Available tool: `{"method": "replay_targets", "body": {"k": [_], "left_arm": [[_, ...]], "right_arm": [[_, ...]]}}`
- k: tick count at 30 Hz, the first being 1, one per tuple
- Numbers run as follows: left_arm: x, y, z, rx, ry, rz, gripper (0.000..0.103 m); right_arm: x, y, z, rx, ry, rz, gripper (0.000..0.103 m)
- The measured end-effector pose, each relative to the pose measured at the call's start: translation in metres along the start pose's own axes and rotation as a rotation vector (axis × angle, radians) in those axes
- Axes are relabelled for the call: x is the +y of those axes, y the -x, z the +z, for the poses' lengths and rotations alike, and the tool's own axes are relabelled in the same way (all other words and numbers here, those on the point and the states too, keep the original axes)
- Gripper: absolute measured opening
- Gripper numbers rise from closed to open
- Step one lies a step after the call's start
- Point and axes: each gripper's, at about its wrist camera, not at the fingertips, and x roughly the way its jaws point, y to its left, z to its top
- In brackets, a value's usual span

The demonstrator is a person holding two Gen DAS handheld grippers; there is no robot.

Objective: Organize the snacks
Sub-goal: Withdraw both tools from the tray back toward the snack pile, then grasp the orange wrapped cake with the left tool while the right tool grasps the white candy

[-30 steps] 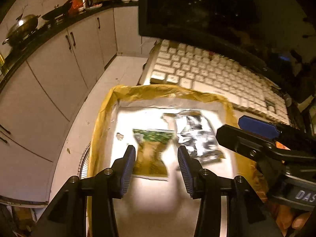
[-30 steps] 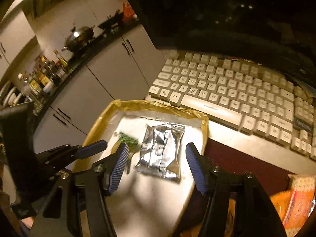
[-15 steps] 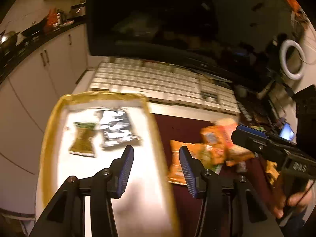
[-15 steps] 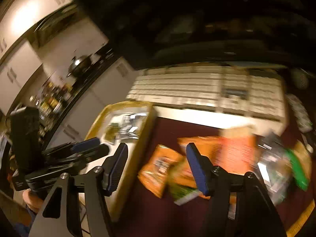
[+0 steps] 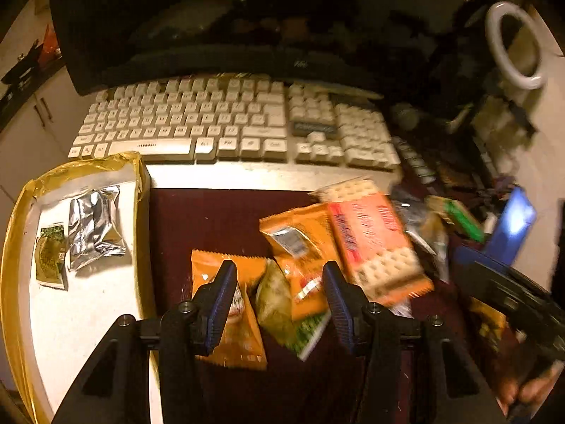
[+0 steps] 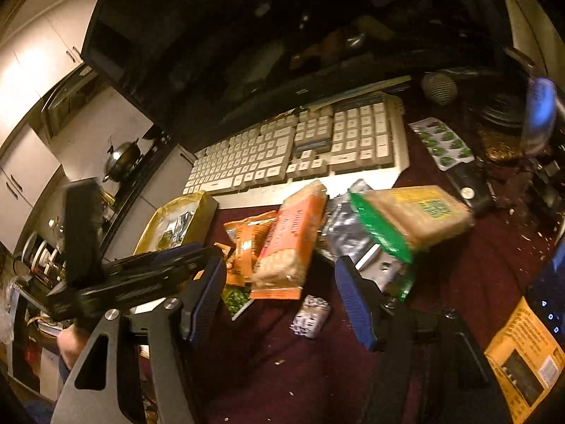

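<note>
A yellow-rimmed white tray [image 5: 139, 176] at the left holds a silver packet [image 5: 93, 226] and a green packet [image 5: 51, 254]. A pile of snacks lies on the dark red mat: orange packets [image 5: 300, 243], a cracker pack [image 5: 374, 240], a green-and-white packet [image 5: 282, 311]. My left gripper [image 5: 279, 300] is open and empty above the orange packets. My right gripper [image 6: 279, 293] is open and empty above the cracker pack [image 6: 289, 243]; a green-topped biscuit pack [image 6: 406, 219] and a small patterned packet [image 6: 310, 316] lie near it.
A white keyboard [image 5: 229, 123] and a dark monitor [image 5: 212, 24] stand behind the mat. A pill blister sheet [image 6: 441, 141], a yellow box [image 6: 526, 357] and clutter lie at the right. Kitchen cabinets [image 6: 35, 53] are at the left.
Both grippers have swung from over the tray rightward to over the snack pile on the mat. Both stay open and empty. The two packets remain in the tray.
</note>
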Motion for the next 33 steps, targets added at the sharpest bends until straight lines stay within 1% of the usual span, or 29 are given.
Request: {"method": "replay_targets", "body": {"k": [2, 4, 6, 10, 13, 15, 16, 17, 18, 19, 20, 21, 23, 29, 32, 33], "left_arm": [[0.0, -0.011, 0.004, 0.017, 0.006, -0.009, 0.053], [-0.001, -0.017, 0.01, 0.01, 0.011, 0.009, 0.053], [-0.007, -0.021, 0.015, 0.005, -0.006, 0.003, 0.053], [-0.022, -0.035, 0.019, 0.03, -0.039, -0.01, 0.053], [-0.032, -0.046, 0.018, 0.043, -0.077, 0.025, 0.053], [-0.033, -0.051, 0.019, 0.036, -0.075, 0.023, 0.053], [-0.032, -0.051, 0.02, 0.033, -0.071, 0.016, 0.051], [-0.032, -0.052, 0.02, 0.03, -0.073, 0.009, 0.04], [-0.031, -0.051, 0.02, 0.021, -0.077, 0.007, 0.04], [-0.031, -0.049, 0.02, 0.01, -0.075, 0.011, 0.033], [-0.03, -0.047, 0.019, -0.002, -0.074, 0.011, 0.029], [-0.03, -0.044, 0.018, -0.008, -0.075, 0.016, 0.028], [-0.028, -0.038, 0.016, -0.021, -0.068, 0.015, 0.028], [-0.016, -0.013, 0.005, -0.059, -0.045, -0.026, 0.027], [-0.013, -0.001, -0.002, -0.081, -0.042, -0.047, 0.027], [-0.012, 0.002, -0.005, -0.09, -0.041, -0.049, 0.027]], "right_arm": [[-0.005, 0.002, -0.002, -0.003, -0.004, 0.006, 0.064], [-0.009, 0.003, -0.001, -0.007, -0.008, 0.006, 0.064], [-0.01, 0.004, -0.001, -0.006, -0.012, 0.015, 0.064], [-0.012, 0.005, -0.001, -0.011, -0.012, 0.015, 0.064], [-0.014, 0.005, -0.001, -0.013, -0.019, 0.013, 0.064], [-0.015, 0.004, -0.001, -0.012, -0.019, 0.012, 0.064], [-0.015, 0.004, -0.001, -0.011, -0.02, 0.013, 0.064], [-0.015, 0.004, -0.002, -0.01, -0.02, 0.013, 0.064], [-0.015, 0.004, -0.002, -0.007, -0.019, 0.013, 0.064], [-0.014, 0.004, -0.003, -0.003, -0.017, 0.013, 0.064], [-0.013, 0.004, -0.004, -0.001, -0.015, 0.013, 0.064], [-0.012, 0.004, -0.005, 0.0, -0.012, 0.013, 0.064], [-0.01, 0.005, -0.009, 0.007, -0.004, 0.008, 0.064], [0.001, -0.001, -0.024, 0.048, 0.048, -0.01, 0.064], [0.005, -0.013, -0.03, 0.082, 0.073, -0.05, 0.063], [0.007, -0.017, -0.032, 0.095, 0.086, -0.069, 0.062]]}}
